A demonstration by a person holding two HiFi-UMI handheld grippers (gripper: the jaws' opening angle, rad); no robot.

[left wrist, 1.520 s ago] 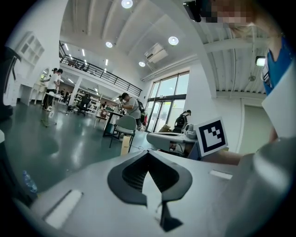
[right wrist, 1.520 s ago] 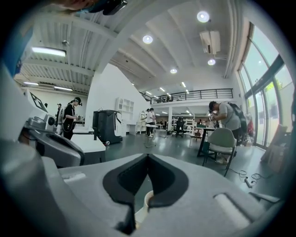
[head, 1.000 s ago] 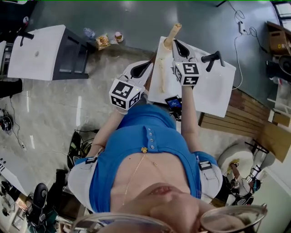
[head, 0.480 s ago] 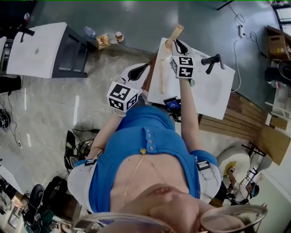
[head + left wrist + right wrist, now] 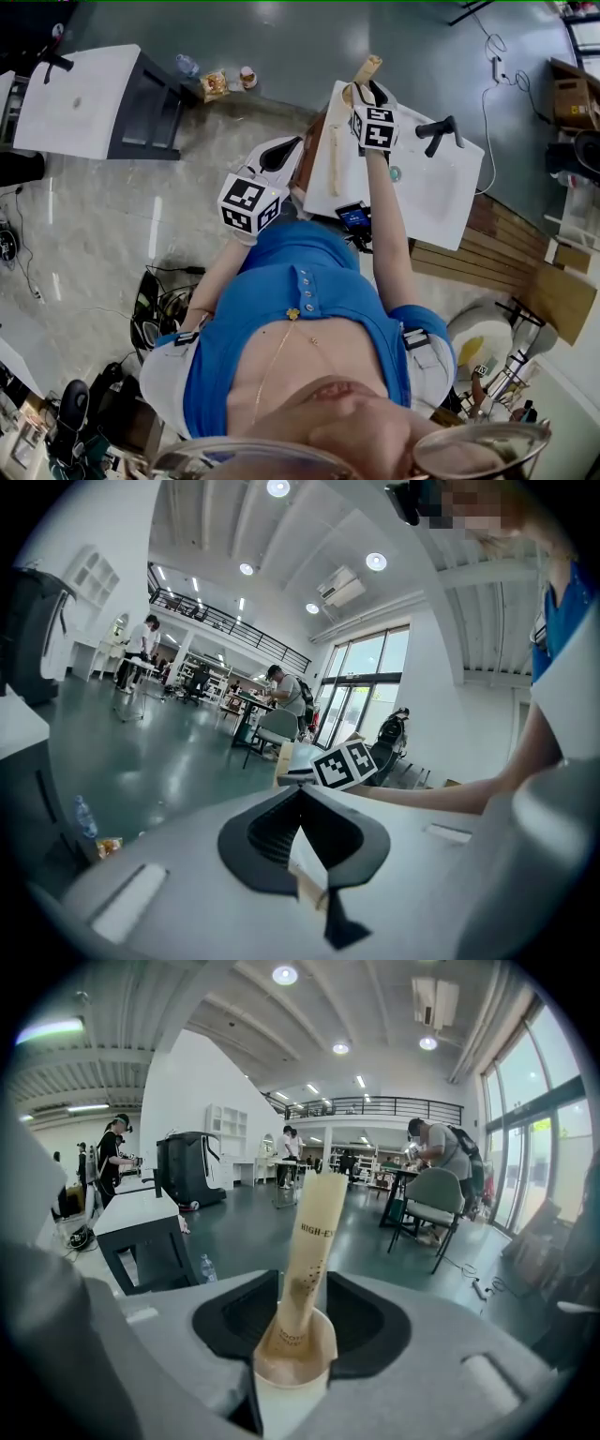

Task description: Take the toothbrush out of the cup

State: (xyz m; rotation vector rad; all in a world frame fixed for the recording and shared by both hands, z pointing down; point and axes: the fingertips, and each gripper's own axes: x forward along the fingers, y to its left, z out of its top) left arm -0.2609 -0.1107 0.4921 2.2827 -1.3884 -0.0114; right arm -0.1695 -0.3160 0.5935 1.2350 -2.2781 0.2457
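The toothbrush (image 5: 314,1232) is in a cream paper sleeve printed "HIGH-E", with the rest of the word turned out of sight. Smaller print lower on the sleeve is too blurred to read. It stands tilted in a white cup (image 5: 291,1372) with a tan inside, its top well above the rim. Nothing else shows in the cup.

The right tool (image 5: 300,1288) is released. Its jaws have just been opening, and the cup sits between them with the sleeve rising through the gap. The left tool (image 5: 302,794) is clenched, jaw tips together with nothing held, and it hangs just beside the left edge of the worktop (image 5: 431,187). Each tool carries a marker cube (image 5: 246,204) with black-and-white square patterns and no letters.

In the head view the cup stands at the far left corner of the worktop, close to both edges. A second long beige pack (image 5: 333,141) lies flat along the left edge, between the two tools. A phone (image 5: 354,215) with a lit blue screen sits at the near edge, and a black handled thing (image 5: 439,125) lies toward the far right. The middle and right of the worktop are bare white, and open grey floor (image 5: 281,37) lies beyond the corner.
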